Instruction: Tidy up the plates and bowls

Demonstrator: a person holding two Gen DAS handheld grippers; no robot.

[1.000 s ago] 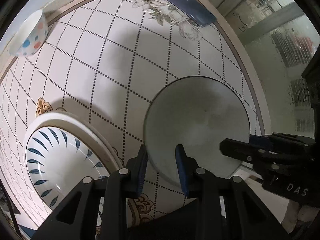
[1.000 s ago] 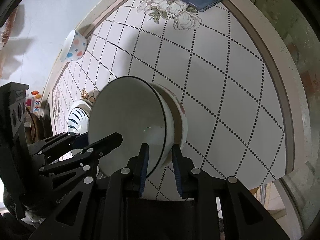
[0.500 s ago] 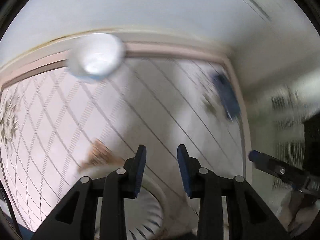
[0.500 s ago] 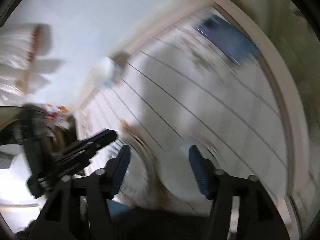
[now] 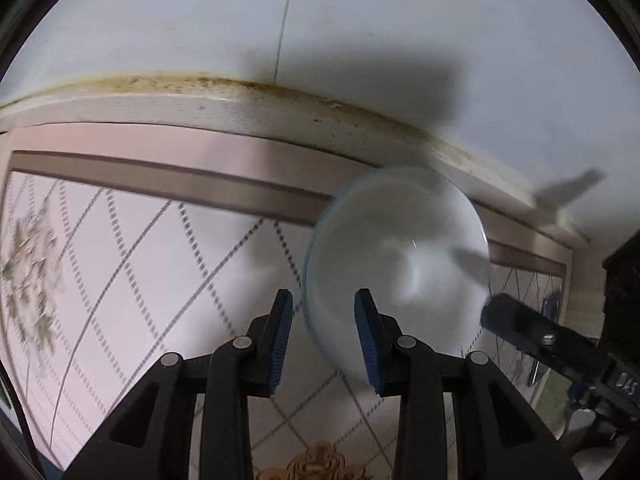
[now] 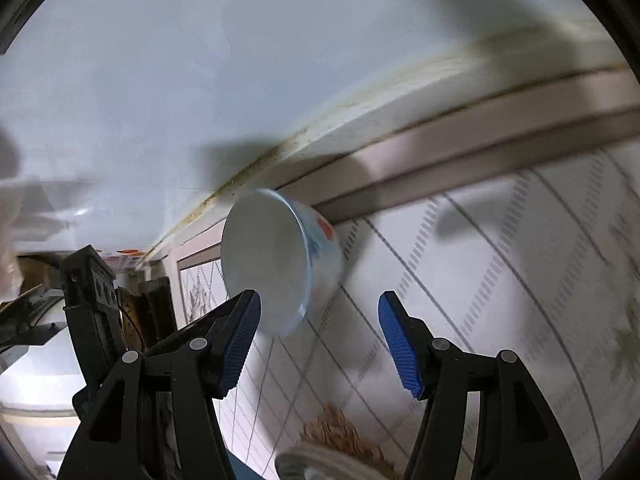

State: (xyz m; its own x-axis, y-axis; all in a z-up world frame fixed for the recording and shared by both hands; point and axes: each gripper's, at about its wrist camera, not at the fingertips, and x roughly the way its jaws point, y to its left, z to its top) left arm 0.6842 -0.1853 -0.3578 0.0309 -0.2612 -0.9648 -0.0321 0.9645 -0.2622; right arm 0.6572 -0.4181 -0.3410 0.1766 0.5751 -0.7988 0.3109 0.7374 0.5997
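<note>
From my left gripper [image 5: 323, 336], its blue-padded fingers [image 5: 281, 336] stand a narrow gap apart with nothing between them, straddling the near rim of a small white bowl [image 5: 400, 264] that sits on the patterned table [image 5: 132, 264] close to its far edge. That edge, a pale pink band with a darker stripe, runs just behind the bowl, and directly beyond it a stained ledge meets the white wall [image 5: 360, 20], so room past the bowl is tight, while open tabletop stretches to the left. The bowl's inside looks bare, though motion blur softens it. My right gripper [image 6: 320, 340] is spread wide and grips nothing; from its camera the same bowl [image 6: 280, 272] shows blue and red-orange marks on its outer side and stands between and ahead of the fingers, nearer the left one, apart from both pads as far as I can tell. The right gripper's dark finger reaches into the left camera's view just to the bowl's right. At the bottom of the right camera's view the blurred rim of another dish [image 6: 320, 462] shows beside a brown ornament on the table [image 6: 500, 248].
</note>
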